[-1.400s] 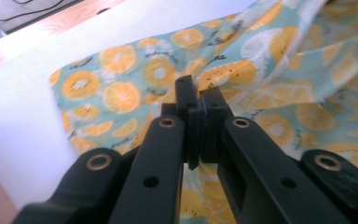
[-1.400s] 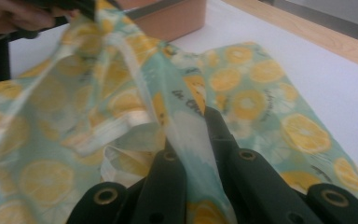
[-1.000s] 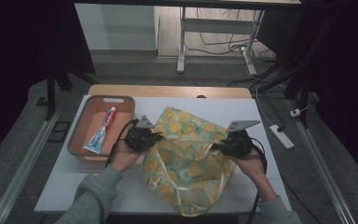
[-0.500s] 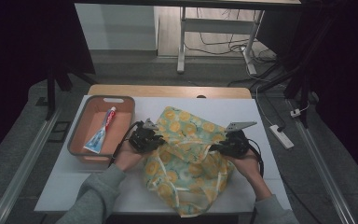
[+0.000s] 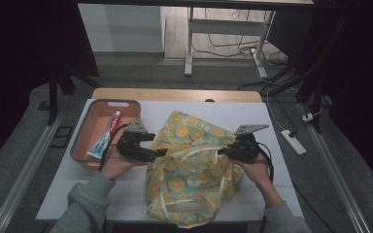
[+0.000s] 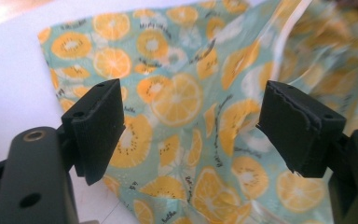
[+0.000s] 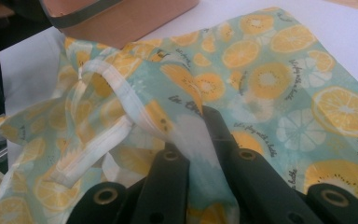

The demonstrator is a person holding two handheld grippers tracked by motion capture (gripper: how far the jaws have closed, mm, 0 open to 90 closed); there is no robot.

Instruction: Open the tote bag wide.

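My left gripper [image 5: 161, 153] sat left of centre in the high view, jaws just opened wide; my right gripper [image 5: 222, 151] at centre-right was clamped.

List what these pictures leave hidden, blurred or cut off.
1. Right gripper pads: right gripper view, wrapped in the fruit-print bag.
2. Bag's inside: high view, folds cover it.
3. Bag's right part: left gripper view, blurred.
4. Toothpaste tube lettering: high view, too small.
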